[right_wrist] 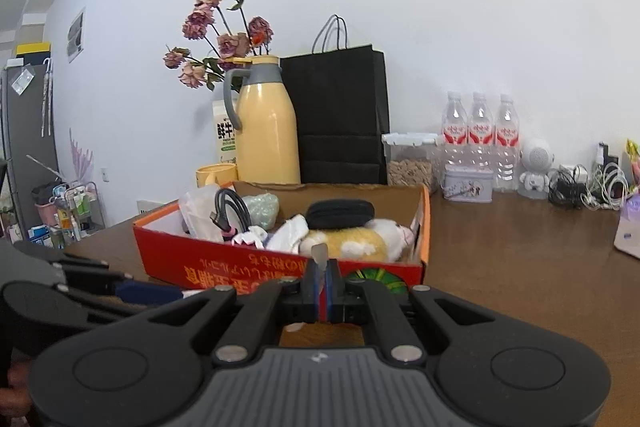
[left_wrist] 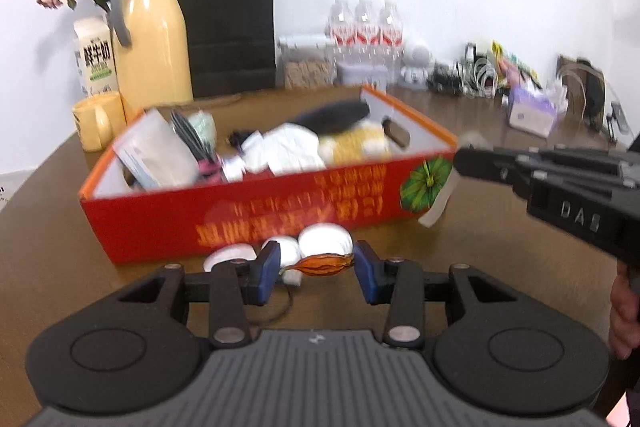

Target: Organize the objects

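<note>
A red cardboard box (left_wrist: 256, 205) sits on the brown table, holding a plush toy, a black pouch, cables and packets; it also shows in the right wrist view (right_wrist: 224, 263). My left gripper (left_wrist: 316, 269) is open, its blue pads on either side of an orange ribbed seed-like object (left_wrist: 326, 265). White shells (left_wrist: 326, 239) lie just beyond, against the box's front wall. My right gripper (right_wrist: 322, 285) is shut on a thin grey-white strip (right_wrist: 319, 254), held near the box's front right corner. It shows from the side in the left wrist view (left_wrist: 460, 161).
A yellow jug (left_wrist: 150, 39), yellow mug (left_wrist: 96, 121), milk carton (left_wrist: 94, 57), flowers and a black paper bag (left_wrist: 230, 23) stand behind the box. Water bottles (right_wrist: 480, 135), a tin, a white speaker (right_wrist: 534, 169) and cables line the back right wall.
</note>
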`<move>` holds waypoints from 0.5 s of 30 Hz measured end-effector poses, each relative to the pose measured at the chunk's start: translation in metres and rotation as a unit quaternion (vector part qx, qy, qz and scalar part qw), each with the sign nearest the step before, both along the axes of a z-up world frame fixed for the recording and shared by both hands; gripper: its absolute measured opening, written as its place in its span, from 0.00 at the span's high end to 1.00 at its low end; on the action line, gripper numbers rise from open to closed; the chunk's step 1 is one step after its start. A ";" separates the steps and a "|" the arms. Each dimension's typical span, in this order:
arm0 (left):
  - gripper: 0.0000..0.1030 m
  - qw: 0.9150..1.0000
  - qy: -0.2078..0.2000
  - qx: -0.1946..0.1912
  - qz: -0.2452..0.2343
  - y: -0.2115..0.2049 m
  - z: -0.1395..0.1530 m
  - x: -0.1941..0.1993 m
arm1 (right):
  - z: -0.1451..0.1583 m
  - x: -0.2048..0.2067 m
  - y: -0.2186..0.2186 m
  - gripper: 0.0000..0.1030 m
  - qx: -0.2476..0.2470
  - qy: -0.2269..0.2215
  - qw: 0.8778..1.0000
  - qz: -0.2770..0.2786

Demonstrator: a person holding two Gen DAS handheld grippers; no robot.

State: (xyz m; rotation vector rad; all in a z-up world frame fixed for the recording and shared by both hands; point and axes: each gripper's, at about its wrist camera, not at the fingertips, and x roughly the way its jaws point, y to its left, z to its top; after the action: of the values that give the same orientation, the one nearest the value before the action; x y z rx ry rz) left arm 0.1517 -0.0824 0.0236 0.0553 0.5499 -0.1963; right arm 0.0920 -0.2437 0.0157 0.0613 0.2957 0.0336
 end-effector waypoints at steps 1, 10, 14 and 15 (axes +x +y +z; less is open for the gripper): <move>0.60 1.000 -0.007 -0.003 0.002 0.002 0.004 0.001 | 0.003 0.001 0.002 0.97 -0.003 -0.003 1.000 0.001; 0.60 0.998 -0.061 -0.022 0.023 0.018 0.036 0.025 | 0.033 0.026 0.013 0.97 -0.028 -0.038 0.999 0.004; 0.60 0.996 -0.078 -0.029 0.033 0.025 0.043 0.040 | 0.044 0.044 0.012 0.97 -0.035 -0.047 0.998 -0.002; 0.60 0.996 -0.080 -0.031 0.036 0.026 0.044 0.045 | 0.046 0.049 0.012 0.97 -0.037 -0.049 0.998 -0.004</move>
State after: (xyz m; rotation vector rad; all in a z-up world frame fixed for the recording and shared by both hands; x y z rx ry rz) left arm 0.1967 -0.0561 0.0679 -0.0084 0.3851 -0.1368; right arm 0.1406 -0.2319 0.0620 -0.0127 0.1990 0.0175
